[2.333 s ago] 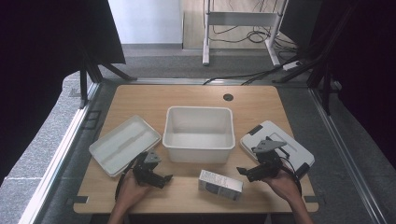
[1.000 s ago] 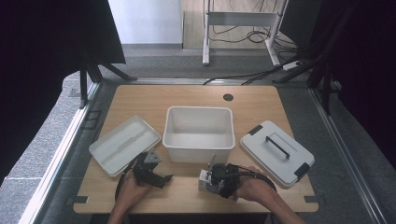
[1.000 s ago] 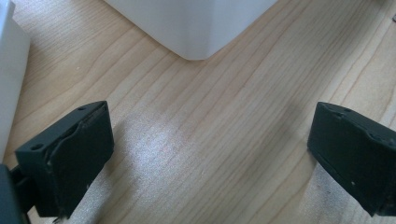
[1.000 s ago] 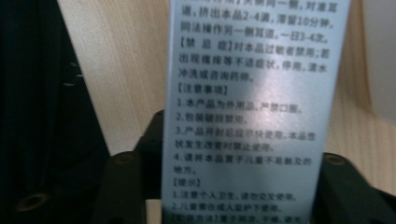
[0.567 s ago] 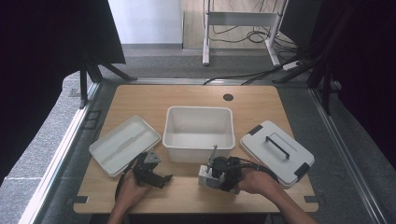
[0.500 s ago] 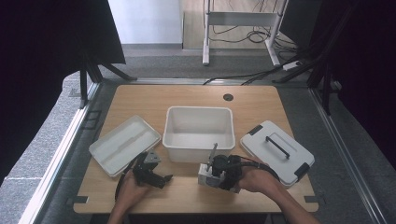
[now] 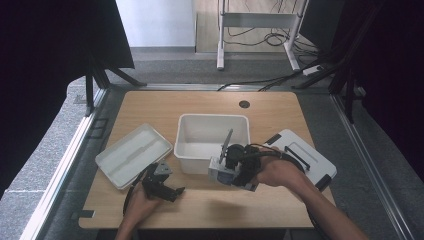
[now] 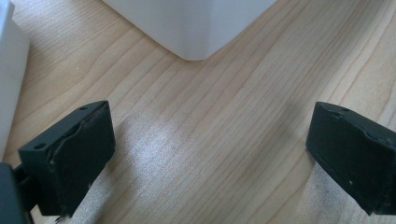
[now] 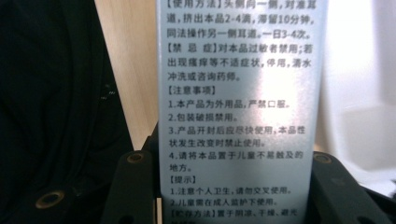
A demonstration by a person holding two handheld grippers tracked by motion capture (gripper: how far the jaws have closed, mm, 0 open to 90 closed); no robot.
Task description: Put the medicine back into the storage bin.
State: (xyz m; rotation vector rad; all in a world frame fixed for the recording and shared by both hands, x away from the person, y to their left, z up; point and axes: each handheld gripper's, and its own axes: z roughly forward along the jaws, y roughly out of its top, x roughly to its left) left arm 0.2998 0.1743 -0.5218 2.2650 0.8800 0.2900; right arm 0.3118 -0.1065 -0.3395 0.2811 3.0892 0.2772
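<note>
1. Box (image 9: 238, 116): we judge it a light, thin carton that crushes easily, so we would grip its long flat sides gently.
2. It is pale silver with black print, held just in front of the bin (image 7: 212, 135).
3. Right gripper (image 7: 235, 167) is clamped on it.
4. Left gripper (image 7: 167, 187) rests wide open, empty.

Left tool (image 7: 167, 186) low, jaws spread wide; right tool (image 7: 231, 167) raised, jaws clamped, forearm angled inward.

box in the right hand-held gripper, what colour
Pale silvery grey box with black printed text, clearest in the right gripper view.
</note>
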